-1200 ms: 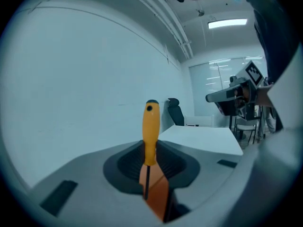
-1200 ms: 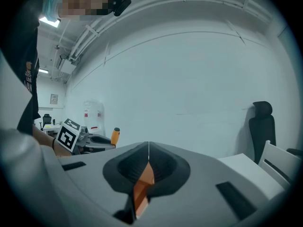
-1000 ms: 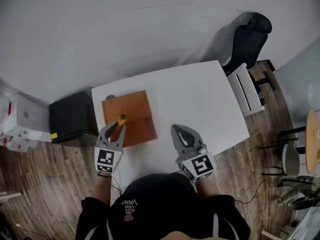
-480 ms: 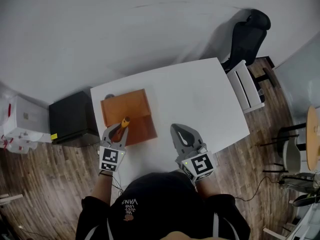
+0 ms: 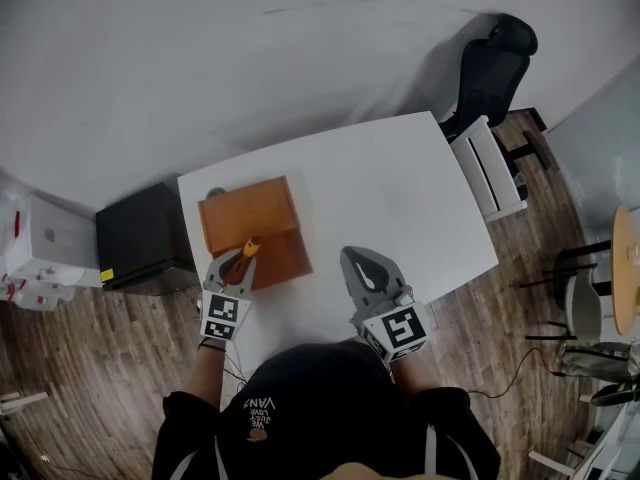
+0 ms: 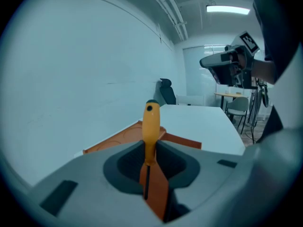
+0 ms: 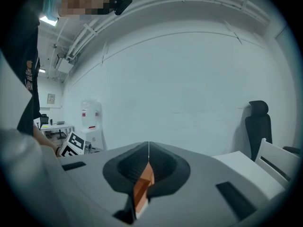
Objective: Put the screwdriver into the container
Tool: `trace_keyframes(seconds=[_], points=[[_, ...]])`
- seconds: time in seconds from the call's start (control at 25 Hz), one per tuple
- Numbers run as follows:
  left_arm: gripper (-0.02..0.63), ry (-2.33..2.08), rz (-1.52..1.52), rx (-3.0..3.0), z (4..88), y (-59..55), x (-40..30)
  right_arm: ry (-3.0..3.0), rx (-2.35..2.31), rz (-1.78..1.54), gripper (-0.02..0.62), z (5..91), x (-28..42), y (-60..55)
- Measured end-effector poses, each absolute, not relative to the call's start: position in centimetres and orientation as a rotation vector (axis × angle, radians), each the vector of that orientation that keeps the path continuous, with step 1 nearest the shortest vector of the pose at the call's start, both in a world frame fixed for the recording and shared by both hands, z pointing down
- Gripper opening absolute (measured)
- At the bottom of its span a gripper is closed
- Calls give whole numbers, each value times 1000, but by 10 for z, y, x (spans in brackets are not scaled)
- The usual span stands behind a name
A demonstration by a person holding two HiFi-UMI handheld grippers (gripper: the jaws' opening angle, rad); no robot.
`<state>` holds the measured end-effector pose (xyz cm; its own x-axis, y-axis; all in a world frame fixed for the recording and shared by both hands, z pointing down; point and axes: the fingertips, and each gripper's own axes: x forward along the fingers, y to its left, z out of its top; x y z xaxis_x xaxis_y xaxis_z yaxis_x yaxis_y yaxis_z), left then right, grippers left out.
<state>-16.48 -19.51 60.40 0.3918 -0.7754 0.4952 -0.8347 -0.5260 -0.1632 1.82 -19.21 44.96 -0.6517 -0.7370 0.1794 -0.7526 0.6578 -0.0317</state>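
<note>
Now the left claw (image 5: 234, 266) has come down lower than a second ago, bringing the screwdriver (image 5: 247, 250) with it. It has also tipped a little more steeply toward the orange container (image 5: 216, 218). From the head view, the yellow handle lies over the near, darker half of the container, toward its left side, where a moment earlier it hung higher. I judge this to be the lowering step. The tool is already above its target, so what remains is to bring it down inside the walls and let go. Whether the handle touches the container floor yet I cannot tell.

The left claw (image 6: 149, 151) stands partly closed, its orange pads clamped on the screwdriver (image 6: 151, 122) at the bottom of the handle, where the thin dark shaft runs back between them. The handle pokes out forward past the tips, pointing at the container (image 6: 185, 141) and the white surface (image 6: 203, 122) beyond. The grip has not loosened over the last second.

Further right, the right claw (image 5: 358, 260) hangs over the near part of the surface (image 5: 390, 183), well apart from the container, just where it was before. Seen in its own view, the right claw (image 7: 148, 151) has its jaws pressed together, with nothing between them, and touches nothing.
</note>
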Motion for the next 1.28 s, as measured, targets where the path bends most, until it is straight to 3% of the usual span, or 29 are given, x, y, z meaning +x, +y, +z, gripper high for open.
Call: trace_keyframes(seconds=[1.28], points=[[80, -1212, 1094, 2441, 674, -186, -161, -2707, 1257, 182, 11, 456, 26, -191]])
